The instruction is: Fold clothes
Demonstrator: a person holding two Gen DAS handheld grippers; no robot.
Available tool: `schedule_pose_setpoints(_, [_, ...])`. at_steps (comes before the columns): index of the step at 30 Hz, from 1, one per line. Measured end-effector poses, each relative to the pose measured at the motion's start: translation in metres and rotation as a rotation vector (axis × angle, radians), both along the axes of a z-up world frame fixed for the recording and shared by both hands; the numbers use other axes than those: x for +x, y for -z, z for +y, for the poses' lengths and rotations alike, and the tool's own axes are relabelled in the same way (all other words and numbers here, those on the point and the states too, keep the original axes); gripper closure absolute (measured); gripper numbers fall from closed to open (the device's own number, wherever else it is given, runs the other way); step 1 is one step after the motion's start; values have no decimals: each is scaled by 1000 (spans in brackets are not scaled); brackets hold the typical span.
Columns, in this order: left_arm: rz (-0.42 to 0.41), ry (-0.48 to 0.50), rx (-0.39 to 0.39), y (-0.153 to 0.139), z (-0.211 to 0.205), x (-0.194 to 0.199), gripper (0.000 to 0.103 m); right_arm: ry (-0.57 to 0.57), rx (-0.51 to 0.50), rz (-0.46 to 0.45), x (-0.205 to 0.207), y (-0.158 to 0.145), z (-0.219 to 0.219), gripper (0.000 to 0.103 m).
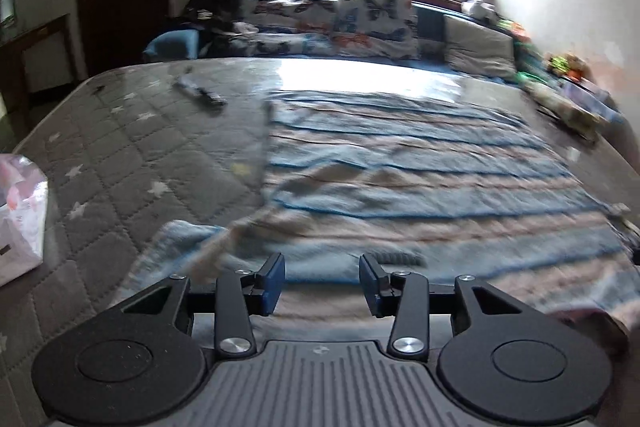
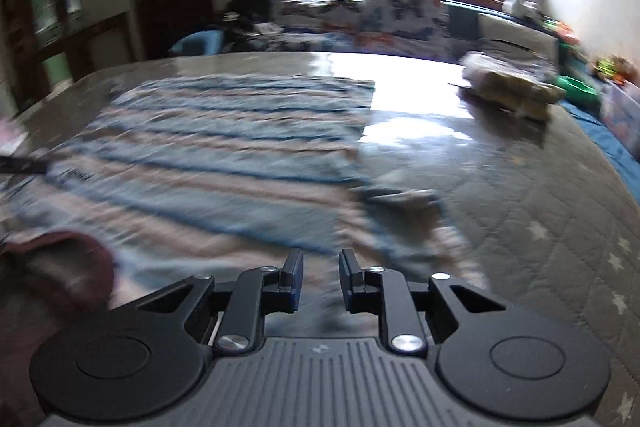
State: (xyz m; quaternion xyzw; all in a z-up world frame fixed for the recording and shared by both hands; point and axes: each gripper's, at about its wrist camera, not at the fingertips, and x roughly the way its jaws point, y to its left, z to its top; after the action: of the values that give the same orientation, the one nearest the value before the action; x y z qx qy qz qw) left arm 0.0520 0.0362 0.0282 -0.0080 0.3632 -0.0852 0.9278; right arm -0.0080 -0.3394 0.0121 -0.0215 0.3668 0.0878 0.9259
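Note:
A striped garment in blue, pink and beige (image 1: pixel 420 179) lies spread flat on the grey quilted mattress (image 1: pixel 120 147); both views are motion-blurred. A sleeve (image 1: pixel 192 247) trails off its near left side. My left gripper (image 1: pixel 322 281) is open just above the garment's near edge, nothing between its blue pads. In the right wrist view the same garment (image 2: pixel 208 163) fills the left half, with its other sleeve (image 2: pixel 416 211) lying toward the right. My right gripper (image 2: pixel 321 279) is open over the near hem, nothing held.
A dark remote-like object (image 1: pixel 200 93) lies on the mattress far left. Butterfly-print pillows (image 1: pixel 360 23) line the far end under a window. A folded pile (image 2: pixel 512 83) and toys sit at the far right. A white bag (image 1: pixel 20 215) is at the left edge. A maroon sleeve (image 2: pixel 60 267) shows near left.

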Motion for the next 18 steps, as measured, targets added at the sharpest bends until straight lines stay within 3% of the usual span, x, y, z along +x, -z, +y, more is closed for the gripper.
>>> schedule_pose_setpoints(3, [-10,74,-6,-5,-19,-16,58,-102,-27,-1,-14,-4,20,75])
schedule_pose_setpoints(6, [-15,173,-21,-10,-42,-33,58,-135,-43,-10,-22,-7,27,74])
schedule_pose_setpoints(13, [36,519,-138,-5,-103,-69,58,-163,-39,-23,-32,-12,34,72])
schedule_pose_setpoints(18, [42,583,-128,5,-136,-75,49,-162,-22,-19,-34,-9,30,70])
